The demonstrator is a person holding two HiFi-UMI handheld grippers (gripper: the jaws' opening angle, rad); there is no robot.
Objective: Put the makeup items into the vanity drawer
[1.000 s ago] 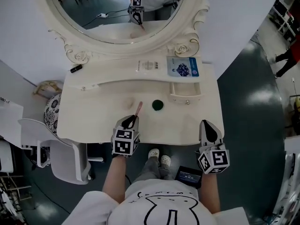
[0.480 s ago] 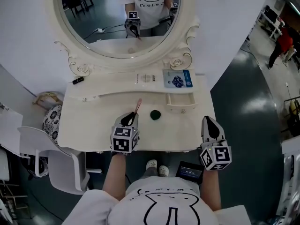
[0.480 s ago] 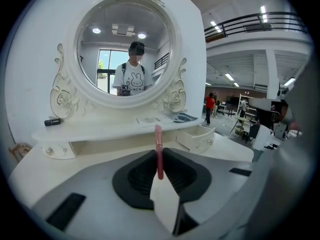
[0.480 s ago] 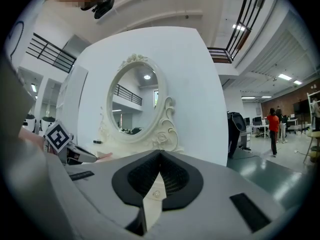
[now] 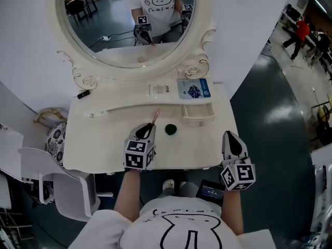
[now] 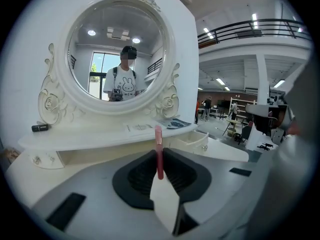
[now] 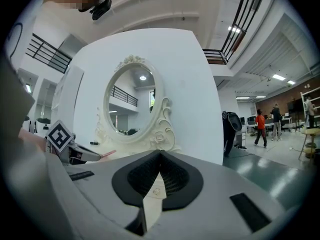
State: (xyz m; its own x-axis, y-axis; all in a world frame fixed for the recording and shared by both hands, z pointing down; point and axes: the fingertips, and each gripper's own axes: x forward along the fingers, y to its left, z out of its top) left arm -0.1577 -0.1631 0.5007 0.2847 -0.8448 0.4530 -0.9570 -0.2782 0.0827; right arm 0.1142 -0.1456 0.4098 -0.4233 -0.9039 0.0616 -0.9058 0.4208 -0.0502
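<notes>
Pink and slim, the makeup stick (image 6: 158, 151) is pinched by its near end between the jaws of the left gripper (image 6: 159, 159), with its free end pointing ahead toward the back shelf (image 6: 85, 134). Gripping it at one end leaves most of the stick clear, which should let it be lowered into the drawer (image 5: 197, 112). That drawer is pulled open at the shelf's right and, as far as the head view shows, empty. A dark round item (image 5: 170, 129), perhaps a compact, lies on the tabletop (image 5: 104, 134) just right of the stick, waiting its turn. The right gripper (image 7: 159, 159) hangs by the table's right front corner, jaws pressed together on nothing, out of the way.
</notes>
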